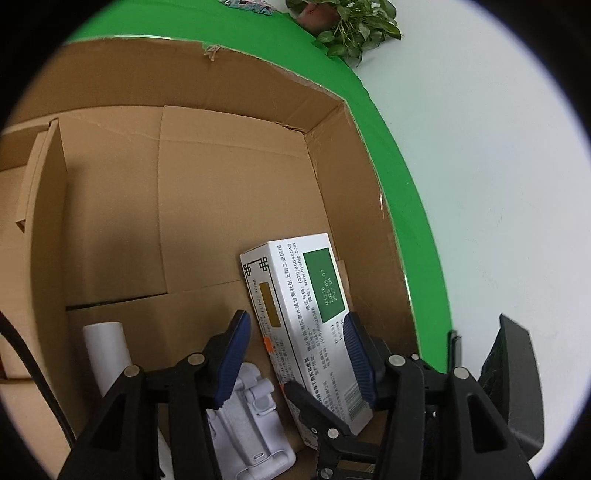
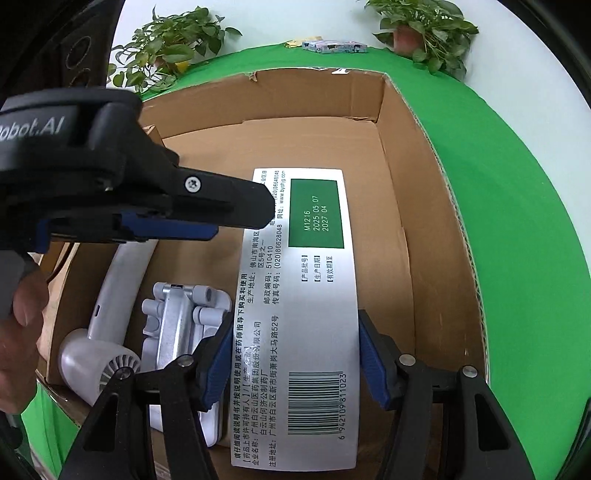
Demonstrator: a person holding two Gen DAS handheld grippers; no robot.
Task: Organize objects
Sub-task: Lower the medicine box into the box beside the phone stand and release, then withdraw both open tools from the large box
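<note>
right gripper [image 2: 293,360] sits nearest the lens in the right wrist view, blue pads [image 2: 373,360] set on either long edge of the white medicine box [image 2: 314,295]. both pads look to be in contact with the box edges, so jaws read as closed on the box.

medicine box: long, white, green date panel, barcode at the near end. it lies inside the cardboard box [image 2: 424,221], toward that box's right wall, near end low, far end pointing to the back wall. in the left wrist view the same medicine box [image 1: 306,314] looks tilted, one long edge raised.

left gripper [image 1: 295,354]: pads [image 1: 232,358] straddle the medicine box from the side. right-hand pad lies against the box face; left-hand pad stands apart from it with brown floor showing between. jaws spread, not clamping. seen from the right wrist, the left gripper [image 2: 207,218] hangs over the far left part of the medicine box; a hand [image 2: 18,314] holds its handle.

other contents of the cardboard box, left of the medicine box: a white folding stand [image 2: 177,325] lying flat, just beside it; a white handheld fan [image 2: 99,347] further left, handle running toward the back.

surroundings: green cloth [image 2: 517,221] under the cardboard box, potted plants [image 2: 424,26] behind, a small patterned packet [image 2: 332,46] near the back edge of the cloth.
</note>
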